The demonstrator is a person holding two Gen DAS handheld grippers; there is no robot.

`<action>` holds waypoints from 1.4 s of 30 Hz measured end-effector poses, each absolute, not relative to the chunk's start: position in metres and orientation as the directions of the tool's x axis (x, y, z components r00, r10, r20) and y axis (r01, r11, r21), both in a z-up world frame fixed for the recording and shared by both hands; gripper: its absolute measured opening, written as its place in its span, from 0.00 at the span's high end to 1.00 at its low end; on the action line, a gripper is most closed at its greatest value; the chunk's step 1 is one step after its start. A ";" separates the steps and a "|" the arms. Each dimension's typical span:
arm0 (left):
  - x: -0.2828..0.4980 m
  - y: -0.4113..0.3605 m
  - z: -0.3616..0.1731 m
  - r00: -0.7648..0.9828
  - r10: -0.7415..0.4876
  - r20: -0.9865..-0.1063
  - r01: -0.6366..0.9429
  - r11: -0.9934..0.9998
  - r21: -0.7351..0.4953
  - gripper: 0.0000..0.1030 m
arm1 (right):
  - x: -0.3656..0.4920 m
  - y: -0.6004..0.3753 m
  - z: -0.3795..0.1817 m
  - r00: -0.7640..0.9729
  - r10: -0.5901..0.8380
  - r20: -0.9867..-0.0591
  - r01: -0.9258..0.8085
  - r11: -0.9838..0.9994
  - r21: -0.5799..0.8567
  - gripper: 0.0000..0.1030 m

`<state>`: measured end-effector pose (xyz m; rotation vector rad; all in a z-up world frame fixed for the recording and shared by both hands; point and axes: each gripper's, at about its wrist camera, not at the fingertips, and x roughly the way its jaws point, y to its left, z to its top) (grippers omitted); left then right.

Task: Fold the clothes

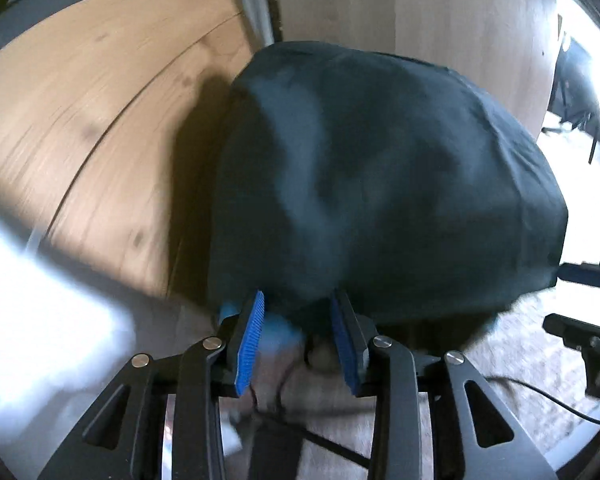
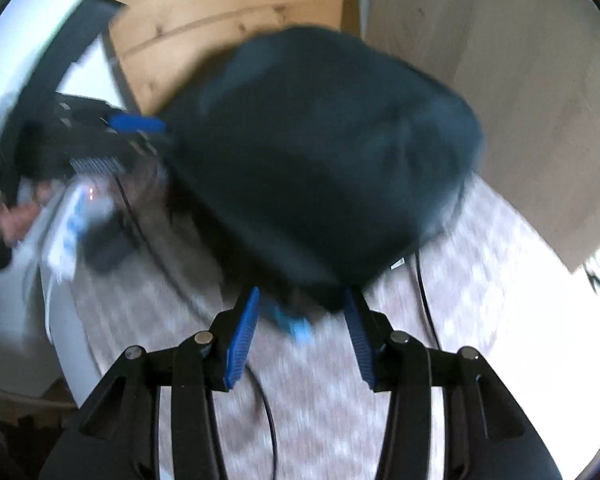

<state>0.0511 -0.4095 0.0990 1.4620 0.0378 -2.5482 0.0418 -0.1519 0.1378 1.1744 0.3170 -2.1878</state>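
A dark teal garment [image 1: 380, 176] hangs in the air, stretched between both grippers above the floor. My left gripper [image 1: 298, 300] has its blue pads apart, with the garment's near edge and a light blue tag between them. In the right wrist view the same garment [image 2: 320, 168] is blurred. My right gripper [image 2: 302, 296] also has its pads apart, with the garment's lower edge between them. The left gripper's blue pad [image 2: 136, 123] shows at the garment's left corner. The right gripper's blue pad [image 1: 584, 274] shows at the garment's right corner.
A wooden tabletop [image 1: 100, 120] lies at the left and a pale wooden panel [image 1: 460, 20] behind. A patterned carpet [image 2: 480, 280] with black cables [image 2: 424, 296] covers the floor. White furniture [image 2: 16, 300] stands at the left.
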 end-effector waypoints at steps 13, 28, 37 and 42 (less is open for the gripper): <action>0.131 -0.329 0.157 -0.581 -0.153 -0.800 0.260 -0.966 -0.004 0.30 | 0.076 -0.028 0.153 -0.493 -0.305 -0.815 0.327 -0.933 0.151 0.58; 0.210 -0.245 0.208 -0.600 -0.278 -0.750 0.438 -0.899 -0.018 0.27 | 0.143 0.027 0.183 -0.530 -0.371 -0.763 0.473 -0.876 0.097 0.42; 0.256 -0.180 0.221 -0.603 -0.309 -0.736 0.488 -0.872 -0.033 0.27 | 0.170 0.093 0.185 -0.548 -0.384 -0.744 0.481 -0.871 0.095 0.42; 0.276 -0.144 0.222 -0.608 -0.328 -0.723 0.489 -0.872 -0.015 0.27 | 0.185 0.126 0.181 -0.547 -0.398 -0.736 0.485 -0.868 0.109 0.41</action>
